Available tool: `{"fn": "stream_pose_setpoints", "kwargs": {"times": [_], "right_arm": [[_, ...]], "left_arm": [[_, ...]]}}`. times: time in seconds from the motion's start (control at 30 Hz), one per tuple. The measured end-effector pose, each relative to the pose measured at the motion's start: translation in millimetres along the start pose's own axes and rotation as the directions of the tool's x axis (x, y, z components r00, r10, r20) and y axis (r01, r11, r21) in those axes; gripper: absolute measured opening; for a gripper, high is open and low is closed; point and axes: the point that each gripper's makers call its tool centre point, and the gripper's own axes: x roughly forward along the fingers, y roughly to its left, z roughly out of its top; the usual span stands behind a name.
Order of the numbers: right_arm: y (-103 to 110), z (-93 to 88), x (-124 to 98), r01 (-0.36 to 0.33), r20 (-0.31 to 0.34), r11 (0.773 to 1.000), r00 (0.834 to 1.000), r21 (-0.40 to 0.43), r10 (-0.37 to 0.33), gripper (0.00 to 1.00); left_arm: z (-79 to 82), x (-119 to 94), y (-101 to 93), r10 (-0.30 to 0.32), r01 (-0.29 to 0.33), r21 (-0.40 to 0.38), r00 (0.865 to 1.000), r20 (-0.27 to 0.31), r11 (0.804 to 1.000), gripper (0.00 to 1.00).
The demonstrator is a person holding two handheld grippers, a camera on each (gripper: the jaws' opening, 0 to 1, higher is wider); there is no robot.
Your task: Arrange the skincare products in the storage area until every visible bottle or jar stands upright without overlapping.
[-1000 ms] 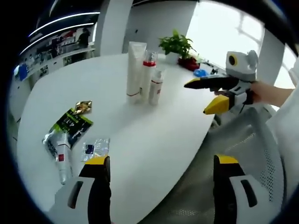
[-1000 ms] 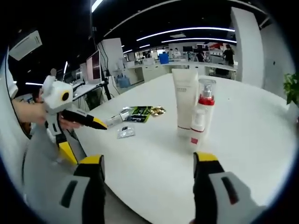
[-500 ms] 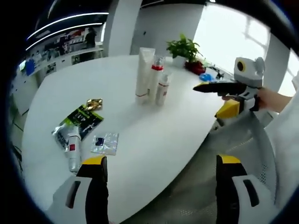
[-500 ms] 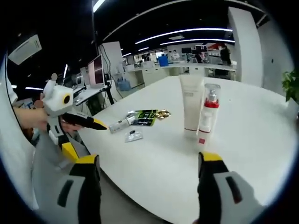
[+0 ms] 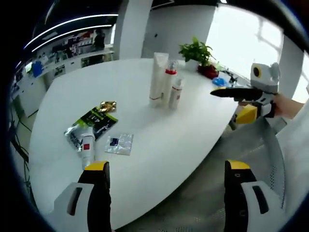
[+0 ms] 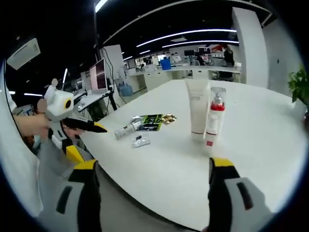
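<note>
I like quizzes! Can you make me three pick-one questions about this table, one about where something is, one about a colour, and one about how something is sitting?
1. Where is the plant?
A. on the floor
B. at the table's far edge
C. on a chair

2. What colour is the collar on the pump bottle?
A. red
B. blue
C. green

3. How is the small tube sitting?
A. upright
B. lying flat
C. held in jaws

Answers:
1. B, it stands behind the upright bottles, near the window.
2. A, a red band shows under its clear cap.
3. B, it lies on its side by the green packet, with both grippers open and away from it.
</note>
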Motion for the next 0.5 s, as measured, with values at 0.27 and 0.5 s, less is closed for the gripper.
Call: {"fn": "stream_pose_setpoints", "kwargs": {"times": [0.27, 0.5], "right_arm": [[0.1, -4.9, 1.5, 0.008, -0.018, 1.000, 1.000, -0.028, -0.009, 0.95], [-1.0, -5.6, 1.2, 0.011, -0.018, 1.000, 1.000, -0.023, -0.011, 0.95]], "left_arm": [[-1.6, -2.5, 0.1, 0.012, -0.011, 0.013, 1.000, -0.007, 1.000, 0.97], [-0.5, -3.4, 0.3, 0.017, -0.017, 0.014, 1.000, -0.002, 1.000, 0.97]]}}
